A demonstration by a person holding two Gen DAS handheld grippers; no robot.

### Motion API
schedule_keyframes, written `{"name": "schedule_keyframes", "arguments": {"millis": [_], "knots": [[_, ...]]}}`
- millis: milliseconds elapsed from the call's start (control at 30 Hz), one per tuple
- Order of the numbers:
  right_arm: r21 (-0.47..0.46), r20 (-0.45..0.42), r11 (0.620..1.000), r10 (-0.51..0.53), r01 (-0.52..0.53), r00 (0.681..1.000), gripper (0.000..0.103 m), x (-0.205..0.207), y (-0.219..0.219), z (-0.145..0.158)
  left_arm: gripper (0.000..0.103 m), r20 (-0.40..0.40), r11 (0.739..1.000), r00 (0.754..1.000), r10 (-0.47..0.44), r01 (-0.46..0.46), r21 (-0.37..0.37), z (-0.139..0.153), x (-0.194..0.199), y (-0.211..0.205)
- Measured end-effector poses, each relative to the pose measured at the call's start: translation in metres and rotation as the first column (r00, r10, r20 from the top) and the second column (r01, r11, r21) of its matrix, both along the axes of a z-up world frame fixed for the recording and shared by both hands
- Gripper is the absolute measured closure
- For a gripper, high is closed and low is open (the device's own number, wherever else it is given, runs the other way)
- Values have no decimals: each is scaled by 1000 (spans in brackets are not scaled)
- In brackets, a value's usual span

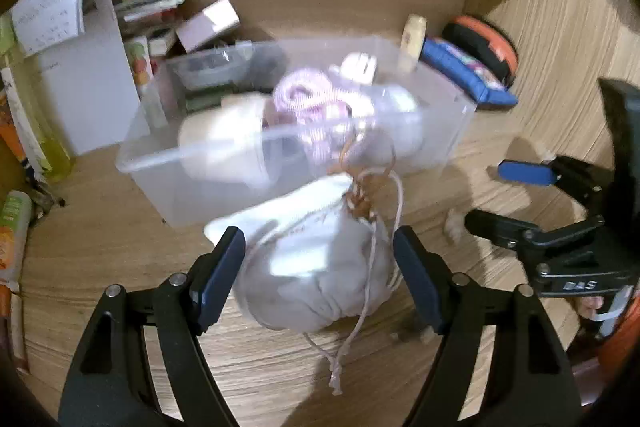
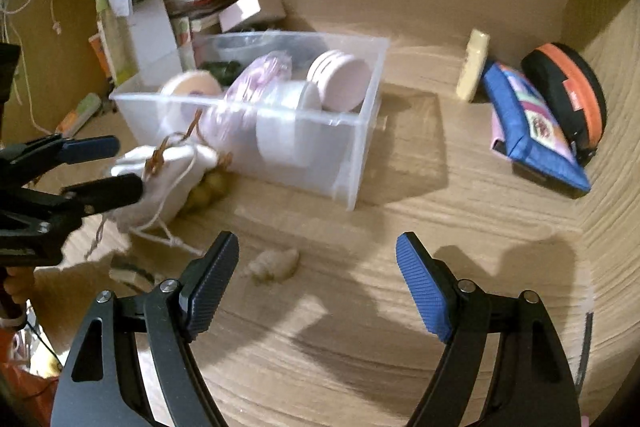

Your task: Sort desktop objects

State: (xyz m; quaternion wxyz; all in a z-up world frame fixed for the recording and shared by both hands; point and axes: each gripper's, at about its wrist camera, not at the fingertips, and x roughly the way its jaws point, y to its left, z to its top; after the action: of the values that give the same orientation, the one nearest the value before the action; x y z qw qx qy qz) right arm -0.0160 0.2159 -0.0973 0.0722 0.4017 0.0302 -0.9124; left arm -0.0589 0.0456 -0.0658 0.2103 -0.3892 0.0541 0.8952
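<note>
your left claw stands wide open around the white drawstring pouch; its blue pads sit beside the cloth on either side, and whether they press on it is unclear through the blur. the pouch rests on the wooden bench, touching the near wall of the clear plastic bin. your right claw is also wide open and holds nothing, hanging over bare wood with a small pale lump just ahead of its left pad. the bin holds tape rolls and round pink things. toward the bench's right edge lie a blue pouch and a black and orange case, touching, with a cream bottle beside them. papers and boxes crowd the back left corner.
</note>
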Motion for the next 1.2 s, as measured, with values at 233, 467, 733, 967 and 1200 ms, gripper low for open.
{"name": "schedule_keyframes", "arguments": {"millis": [233,467,733,967,1200], "knots": [[3,19,999,51,-51,999,25,1,-7,-9,14,32,999,999,39,-39,-24,-14,-11,-2],[5,38,996,93,-93,995,31,-2,-12,-17,9,81,998,995,56,-54,-32,-23,-20,-1],[11,84,992,124,-126,989,56,-6,-17,-24,18,77,996,996,49,-43,-78,-26,-23,8],[20,79,989,142,-144,987,70,-1,-20,-23,34,21,996,998,66,-65,-53,-17,-16,1],[-127,74,982,147,-137,986,82,-5,-7,-14,45,-34,992,993,112,-114,-51,-9,-9,-13]]}}
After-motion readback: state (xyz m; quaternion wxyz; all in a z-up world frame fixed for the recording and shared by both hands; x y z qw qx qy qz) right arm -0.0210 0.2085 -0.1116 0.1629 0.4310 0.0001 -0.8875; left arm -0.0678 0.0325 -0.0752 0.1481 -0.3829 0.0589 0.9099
